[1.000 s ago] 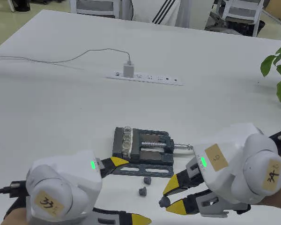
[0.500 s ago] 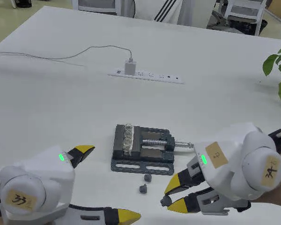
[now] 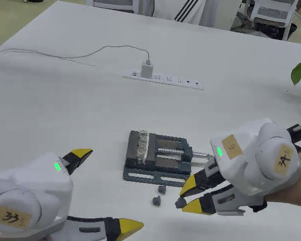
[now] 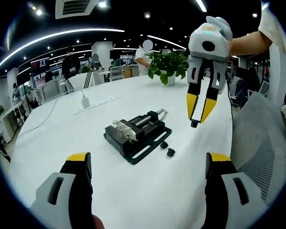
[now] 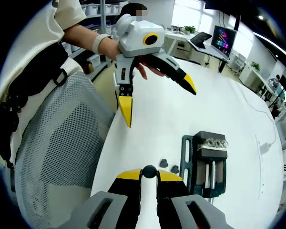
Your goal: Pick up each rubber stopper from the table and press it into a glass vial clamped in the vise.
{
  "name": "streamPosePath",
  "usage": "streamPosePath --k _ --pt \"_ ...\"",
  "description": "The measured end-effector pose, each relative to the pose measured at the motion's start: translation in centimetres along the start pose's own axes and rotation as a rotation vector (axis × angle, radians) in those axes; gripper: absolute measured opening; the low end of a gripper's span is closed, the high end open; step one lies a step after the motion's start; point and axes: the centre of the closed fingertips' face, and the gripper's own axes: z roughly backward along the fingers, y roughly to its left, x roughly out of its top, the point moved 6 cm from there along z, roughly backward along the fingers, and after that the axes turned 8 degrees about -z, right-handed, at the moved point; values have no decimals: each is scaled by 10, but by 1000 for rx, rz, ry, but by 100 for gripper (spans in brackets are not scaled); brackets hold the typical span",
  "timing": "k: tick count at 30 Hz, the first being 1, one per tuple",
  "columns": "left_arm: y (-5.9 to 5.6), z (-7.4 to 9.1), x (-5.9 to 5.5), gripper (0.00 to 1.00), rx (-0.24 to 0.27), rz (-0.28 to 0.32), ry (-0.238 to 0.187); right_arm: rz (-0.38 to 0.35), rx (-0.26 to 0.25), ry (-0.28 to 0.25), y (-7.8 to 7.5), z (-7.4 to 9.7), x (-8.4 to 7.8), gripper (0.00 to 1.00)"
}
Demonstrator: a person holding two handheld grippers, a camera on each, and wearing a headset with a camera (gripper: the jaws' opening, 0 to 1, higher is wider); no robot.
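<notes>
Left tool (image 3: 108, 189) has withdrawn, spread wide; right tool (image 3: 184, 202) clenches a stopper (image 3: 179, 203) at its tips.

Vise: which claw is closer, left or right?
Right. The right claw, shut on a stopper, hangs just beside the vise; the left claw, open, sits farther off on its other side.

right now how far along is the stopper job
Done: nothing visibly; the glass vials in the vise look uncapped. In hand: the right gripper is shut on one rubber stopper, short of the vise. Still to do: two stoppers lie on the table before the vise; the left gripper is open.
</notes>
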Motion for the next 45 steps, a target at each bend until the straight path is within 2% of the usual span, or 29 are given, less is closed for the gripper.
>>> streamPosePath --k 10,17,21,36,40,45 --pt "0 -1 0 99 -4 -13 12 48 -36 31 -48 15 18 7" --pt "1 -2 -1 99 -10 -23 18 102 -50 63 -77 17 31 7" --pt "0 -1 -2 99 -16 -27 24 138 -58 85 -87 17 38 7" --pt "0 -2 -6 99 -18 -30 31 241 -14 165 -126 4 67 7" --pt "-1 -4 -6 99 -23 -32 35 265 -9 205 -137 -4 70 7" --pt "-1 -5 -7 99 -25 -33 37 303 13 262 -143 -13 72 6"
